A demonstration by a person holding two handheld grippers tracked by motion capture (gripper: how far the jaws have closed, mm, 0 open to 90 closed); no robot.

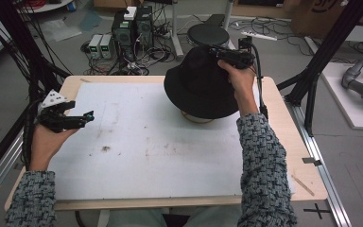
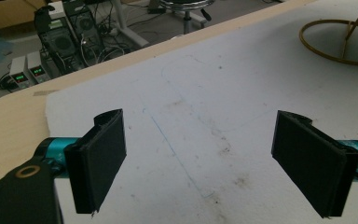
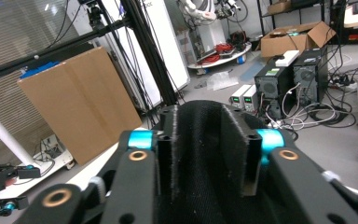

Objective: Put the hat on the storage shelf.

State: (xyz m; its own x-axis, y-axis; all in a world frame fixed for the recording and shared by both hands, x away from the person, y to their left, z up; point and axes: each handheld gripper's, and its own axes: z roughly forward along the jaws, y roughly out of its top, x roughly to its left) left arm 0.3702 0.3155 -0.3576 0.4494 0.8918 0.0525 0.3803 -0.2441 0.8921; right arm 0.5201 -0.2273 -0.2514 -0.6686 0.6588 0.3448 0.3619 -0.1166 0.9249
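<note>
A black bucket hat [image 1: 198,87] sits on a gold wire stand [image 1: 196,118] at the far right of the white mat [image 1: 137,146]. My right gripper [image 1: 217,51] reaches over the hat's crown from behind. In the right gripper view the crown's black cloth [image 3: 200,135] rises between the jaws of the right gripper [image 3: 205,149], and a slim gap shows by the right pad. My left gripper [image 1: 87,116] hovers at the table's left edge, open and empty. In the left gripper view the left gripper [image 2: 200,163] points across the mat toward the stand's gold ring base [image 2: 304,36].
Wooden table edge [image 1: 283,123] borders the mat. Beyond the far edge, on the floor, stand computer towers [image 1: 132,28], small power supplies [image 1: 100,45] and a round stool [image 1: 208,34]. Black frame posts [image 1: 321,56] rise at the right, and cables hang at the left.
</note>
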